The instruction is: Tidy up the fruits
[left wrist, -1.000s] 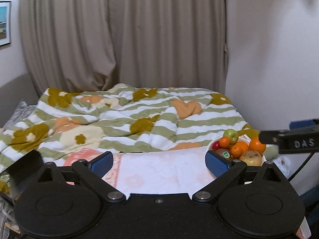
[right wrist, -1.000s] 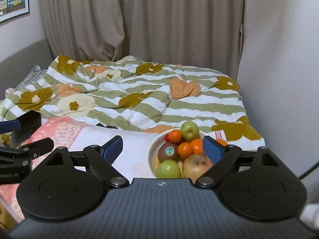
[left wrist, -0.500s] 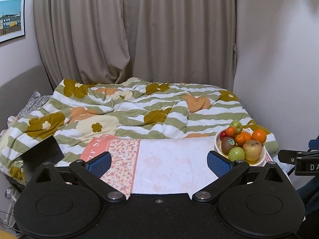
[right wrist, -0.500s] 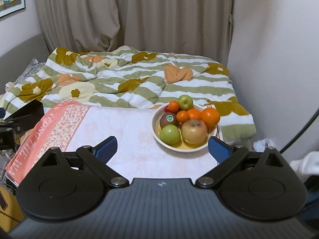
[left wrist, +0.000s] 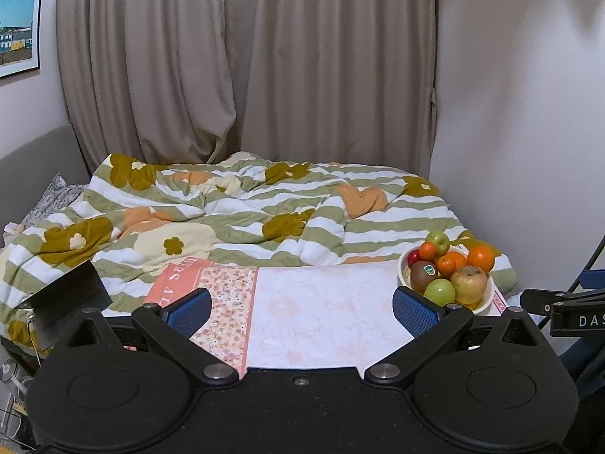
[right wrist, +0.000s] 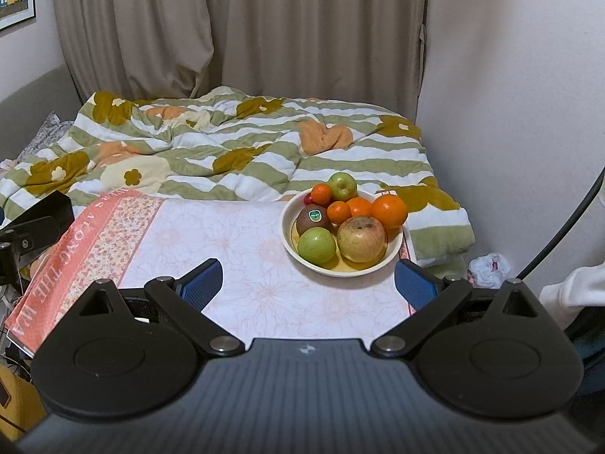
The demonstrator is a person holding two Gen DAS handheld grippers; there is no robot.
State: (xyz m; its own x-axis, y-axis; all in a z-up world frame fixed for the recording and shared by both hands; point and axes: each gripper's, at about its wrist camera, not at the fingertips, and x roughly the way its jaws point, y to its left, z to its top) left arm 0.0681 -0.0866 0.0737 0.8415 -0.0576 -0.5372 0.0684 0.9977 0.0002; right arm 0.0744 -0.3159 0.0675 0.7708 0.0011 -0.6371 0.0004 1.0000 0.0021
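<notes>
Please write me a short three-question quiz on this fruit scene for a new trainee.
1. True or false: the left gripper holds a fruit.
2. Which fruit in the bowl carries a sticker? A) the kiwi B) the front green apple C) the large orange
3. Fill in: the bowl stands on the tablecloth, toward its ____ end as the right wrist camera sees it.

Key
1. False: both the left gripper and the right gripper are open and hold nothing.
2. A
3. right
</notes>
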